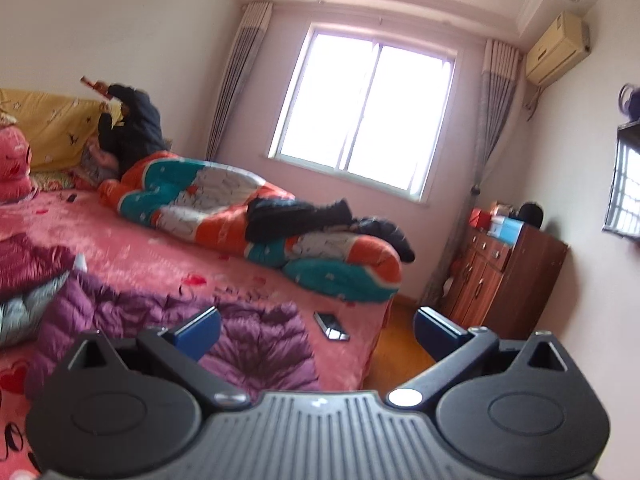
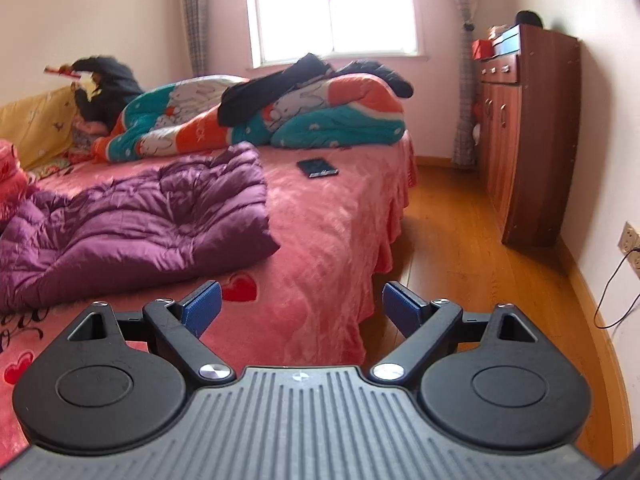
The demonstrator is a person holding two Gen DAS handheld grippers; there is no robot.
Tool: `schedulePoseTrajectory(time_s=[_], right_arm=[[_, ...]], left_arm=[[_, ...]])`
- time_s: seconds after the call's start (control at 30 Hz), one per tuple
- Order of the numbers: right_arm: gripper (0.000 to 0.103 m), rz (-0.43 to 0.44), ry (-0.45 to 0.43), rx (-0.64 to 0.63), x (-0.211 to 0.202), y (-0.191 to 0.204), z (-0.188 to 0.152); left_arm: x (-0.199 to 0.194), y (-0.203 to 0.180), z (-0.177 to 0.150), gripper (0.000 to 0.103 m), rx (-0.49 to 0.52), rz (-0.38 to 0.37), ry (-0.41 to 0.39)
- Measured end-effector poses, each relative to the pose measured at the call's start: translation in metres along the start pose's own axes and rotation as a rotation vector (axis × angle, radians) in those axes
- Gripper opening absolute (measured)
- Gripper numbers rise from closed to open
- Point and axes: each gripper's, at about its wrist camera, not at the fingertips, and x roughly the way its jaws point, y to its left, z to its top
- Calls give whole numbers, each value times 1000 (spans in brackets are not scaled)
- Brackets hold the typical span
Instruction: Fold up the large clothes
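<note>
A purple quilted down coat (image 2: pixel 136 216) lies rumpled on the pink bed cover (image 2: pixel 332 216), its grey lining showing at the left in the left wrist view (image 1: pixel 24 312). There the coat (image 1: pixel 256 344) spreads just beyond my left gripper (image 1: pixel 316 330), which hangs open above the coat's near edge with nothing between its blue pads. My right gripper (image 2: pixel 302 306) is open too, held over the bed's front edge, to the right of the coat and apart from it.
A dark phone (image 2: pixel 318 168) lies on the bed past the coat. A rolled orange, teal and white quilt (image 2: pixel 256 120) with dark clothes on it lies across the far side. A person in dark clothes (image 1: pixel 132 128) sits at the headboard. A wooden cabinet (image 2: pixel 528 128) stands right, beyond wood floor (image 2: pixel 460 248).
</note>
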Motion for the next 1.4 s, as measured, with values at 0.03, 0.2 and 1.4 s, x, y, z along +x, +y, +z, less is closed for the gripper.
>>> schedulePoseTrajectory(time_s=[0.03,0.2,1.4], right_arm=[[103,0,-12,5,-6,1,1],[103,-14,-107,11,-33,3,19],[103,-42,-790,-89,-304,147,499]], left_arm=[[-5,-2,8,102,1,-8,-22],[-26,-6,42,102,3,-38,-130],[-206,135,333,102,202,480,-714]])
